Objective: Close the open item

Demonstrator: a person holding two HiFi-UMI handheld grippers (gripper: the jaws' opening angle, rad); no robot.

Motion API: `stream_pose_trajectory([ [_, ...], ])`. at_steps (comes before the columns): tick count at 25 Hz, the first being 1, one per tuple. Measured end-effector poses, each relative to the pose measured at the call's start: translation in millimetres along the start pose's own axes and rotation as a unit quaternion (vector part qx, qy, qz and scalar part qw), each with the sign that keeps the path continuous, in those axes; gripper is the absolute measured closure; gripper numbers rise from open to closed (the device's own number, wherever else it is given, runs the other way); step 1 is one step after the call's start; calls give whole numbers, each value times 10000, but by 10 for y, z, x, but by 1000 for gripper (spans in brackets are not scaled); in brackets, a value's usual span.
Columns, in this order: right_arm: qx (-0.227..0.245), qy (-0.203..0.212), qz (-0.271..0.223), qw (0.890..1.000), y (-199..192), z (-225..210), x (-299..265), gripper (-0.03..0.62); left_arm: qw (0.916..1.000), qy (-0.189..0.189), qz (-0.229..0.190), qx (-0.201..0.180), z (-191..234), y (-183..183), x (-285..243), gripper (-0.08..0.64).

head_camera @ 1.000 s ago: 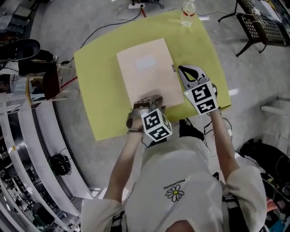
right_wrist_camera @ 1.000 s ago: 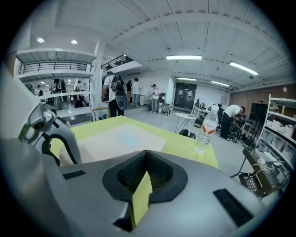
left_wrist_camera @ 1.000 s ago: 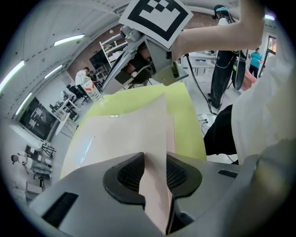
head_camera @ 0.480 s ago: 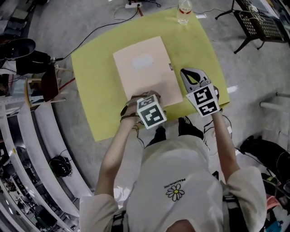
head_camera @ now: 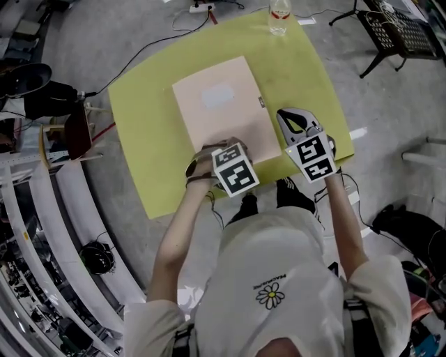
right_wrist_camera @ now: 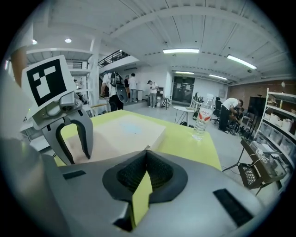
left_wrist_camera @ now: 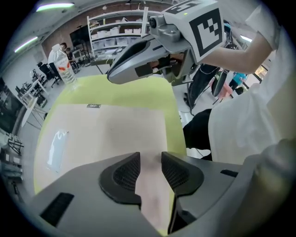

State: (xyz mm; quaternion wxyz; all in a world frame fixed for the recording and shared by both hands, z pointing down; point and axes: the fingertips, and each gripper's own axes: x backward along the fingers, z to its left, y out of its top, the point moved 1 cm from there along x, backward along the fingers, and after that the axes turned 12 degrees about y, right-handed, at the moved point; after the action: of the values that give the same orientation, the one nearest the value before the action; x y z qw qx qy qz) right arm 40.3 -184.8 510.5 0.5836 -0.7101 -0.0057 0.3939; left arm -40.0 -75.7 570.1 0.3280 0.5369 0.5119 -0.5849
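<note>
Left tool [head_camera: 221, 147] has shifted leftward over the folder [head_camera: 221, 104], jaws closing on nothing; right tool [head_camera: 292, 118] clamped empty.

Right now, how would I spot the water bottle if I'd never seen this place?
Find the big yellow-green table in the middle of the room. A flat beige folder lies on it; look past that to the edge farthest from the person, where the water bottle stands alone. It is the only clear, upright thing on the table, with a red and white label.
</note>
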Motion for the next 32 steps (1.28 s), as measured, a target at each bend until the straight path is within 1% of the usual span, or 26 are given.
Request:
stream_pose_trajectory([
  [6, -21, 80, -26, 10000, -9, 87, -57, 580, 9999, 83, -59, 92, -18, -13, -16, 416],
  [9, 9, 78, -48, 10000, 43, 102, -48, 580, 9999, 110, -55, 57, -8, -14, 2, 414],
  [12, 30, 52, -98, 9999, 105, 106, -8, 580, 9997, 149, -166, 39, 6, -21, 41, 411],
  [15, 66, 4, -148, 9999, 165, 87, 54, 580, 9991, 165, -349, 194, 38, 15, 125, 400],
  [16, 84, -19, -165, 9998, 188, 74, 76, 580, 9984, 200, -454, 252, 72, 53, 170, 382],
  [19, 141, -106, -217, 9996, 251, 31, 146, 580, 9940, 423, -895, 470, 245, 227, 379, 383],
  [20, 159, -141, -239, 9995, 273, 18, 172, 580, 9909, 572, -1075, 567, 327, 293, 471, 389],
  [22, 195, -223, -301, 9991, 327, -11, 228, 580, 9819, 959, -1445, 762, 517, 421, 679, 408],
  [24, 239, -305, -376, 9985, 394, -38, 286, 580, 9707, 1312, -1793, 918, 683, 528, 891, 432],
  [27, 333, -408, -521, 9973, 527, -46, 363, 580, 9536, 1740, -2208, 1081, 851, 612, 1193, 453],
  [29, 398, -474, -646, 9960, 652, -44, 425, 580, 9395, 2047, -2461, 1218, 948, 639, 1407, 478],
  [30, 428, -510, -710, 9952, 717, -41, 466, 580, 9310, 2197, -2602, 1317, 988, 653, 1521, 491],
  [32, 483, -585, -849, 9935, 846, -36, 557, 580, 9108, 2472, -2912, 1564, 1057, 678, 1752, 504],
])
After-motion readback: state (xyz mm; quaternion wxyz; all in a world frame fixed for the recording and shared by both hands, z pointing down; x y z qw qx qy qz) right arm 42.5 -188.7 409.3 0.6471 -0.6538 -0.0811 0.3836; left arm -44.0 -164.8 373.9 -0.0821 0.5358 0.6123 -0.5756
